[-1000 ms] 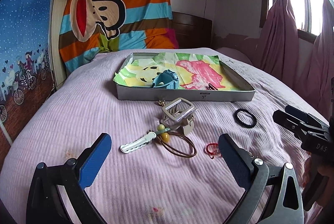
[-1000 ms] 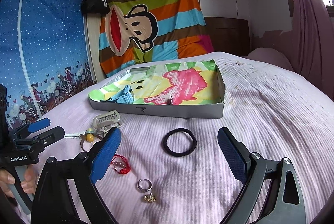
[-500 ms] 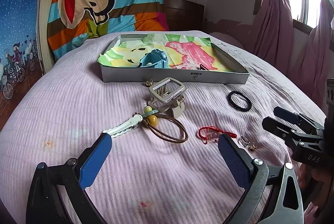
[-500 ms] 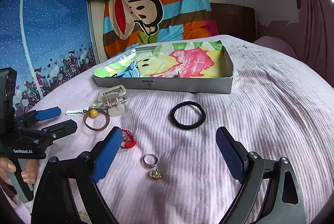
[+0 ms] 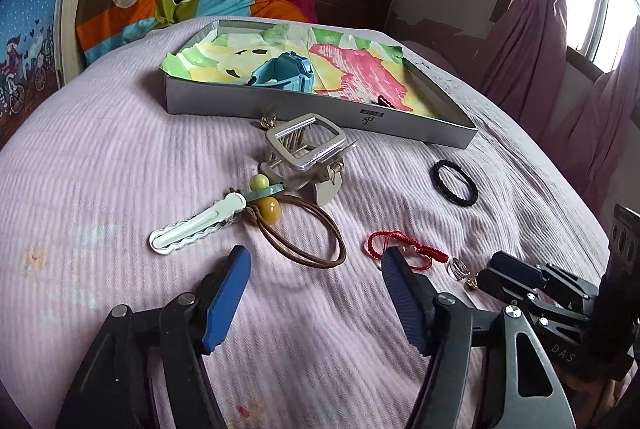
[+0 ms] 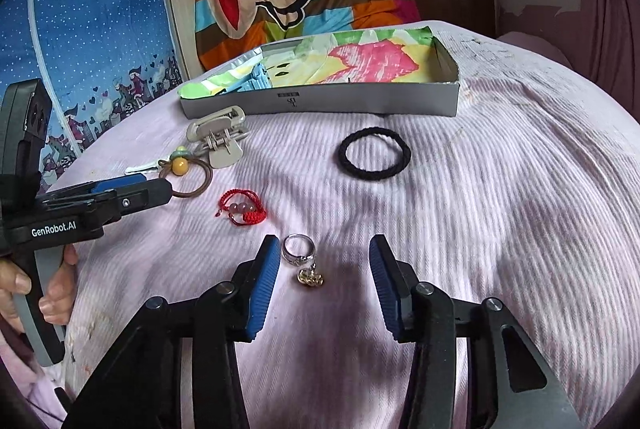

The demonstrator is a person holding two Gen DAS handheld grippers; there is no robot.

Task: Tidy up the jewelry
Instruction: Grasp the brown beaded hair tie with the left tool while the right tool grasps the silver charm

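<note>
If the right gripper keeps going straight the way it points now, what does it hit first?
Most likely the silver ring and the small gold charm beside it: both lie on the pink bedspread between the open right gripper fingers. Depth is uncertain; the black hair tie lies farther ahead.

Window (image 5: 600, 9) daylight, seemingly motion-blurred, fisheye-warped.

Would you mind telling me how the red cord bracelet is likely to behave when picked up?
The red cord bracelet lies in slack, uneven loops, so it will probably droop limply. It looks thin and light. Its loose ends may snag the ridged bedspread.
</note>
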